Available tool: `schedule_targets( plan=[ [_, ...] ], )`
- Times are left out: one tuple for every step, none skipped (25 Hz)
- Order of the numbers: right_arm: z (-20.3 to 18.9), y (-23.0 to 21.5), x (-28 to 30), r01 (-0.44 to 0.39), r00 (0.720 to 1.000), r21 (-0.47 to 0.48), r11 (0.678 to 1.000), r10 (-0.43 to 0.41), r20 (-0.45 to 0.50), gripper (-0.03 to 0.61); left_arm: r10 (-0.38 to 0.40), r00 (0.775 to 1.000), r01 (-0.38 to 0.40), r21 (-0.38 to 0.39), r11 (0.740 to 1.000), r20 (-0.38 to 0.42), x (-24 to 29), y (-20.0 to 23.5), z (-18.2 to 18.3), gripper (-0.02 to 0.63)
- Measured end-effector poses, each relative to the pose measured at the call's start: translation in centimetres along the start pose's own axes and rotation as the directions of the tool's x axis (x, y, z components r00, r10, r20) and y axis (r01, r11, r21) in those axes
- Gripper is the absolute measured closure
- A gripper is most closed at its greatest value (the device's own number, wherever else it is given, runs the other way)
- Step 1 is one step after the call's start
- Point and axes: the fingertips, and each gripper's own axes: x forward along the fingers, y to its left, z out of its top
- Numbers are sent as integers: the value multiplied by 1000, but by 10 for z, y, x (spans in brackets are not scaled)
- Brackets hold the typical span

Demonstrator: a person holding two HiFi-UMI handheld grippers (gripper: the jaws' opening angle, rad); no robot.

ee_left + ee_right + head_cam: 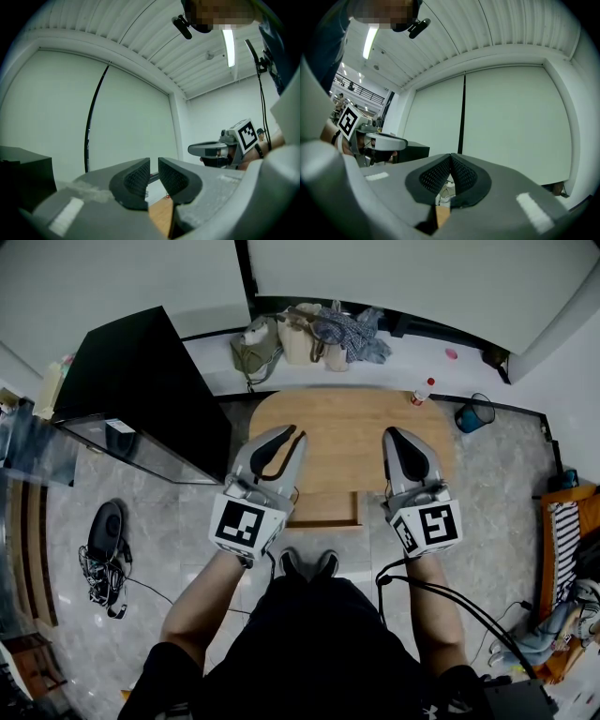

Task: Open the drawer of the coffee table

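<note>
The wooden coffee table [342, 423] stands in front of me in the head view. At its near edge a shallow wooden drawer [324, 510] juts out toward my feet. My left gripper [293, 435] hovers over the table's left side, and my right gripper [389, 434] over its right side. Both point level toward the far wall, apart from the drawer. In the left gripper view the left gripper [153, 176] has its pads nearly touching with nothing between them. The right gripper [450, 174] has its pads pressed together, also holding nothing.
A black cabinet [141, 381] stands left of the table. Bags [300, 334] lie against the far wall. A small bottle [424, 390] and a blue bin [473, 413] sit past the table's right corner. Cables and a black device [105, 540] lie on the floor at left.
</note>
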Motion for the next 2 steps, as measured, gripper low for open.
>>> schedule_targets(
  plan=[
    [-1,0,0,0,1000,0,1000,0,0,577,4,1000,-4,-13,1000,-2,0,0,0,554],
    [-1,0,0,0,1000,0,1000,0,0,577,8,1000,-8,-27,1000,-4,0,0,-1,554]
  ],
)
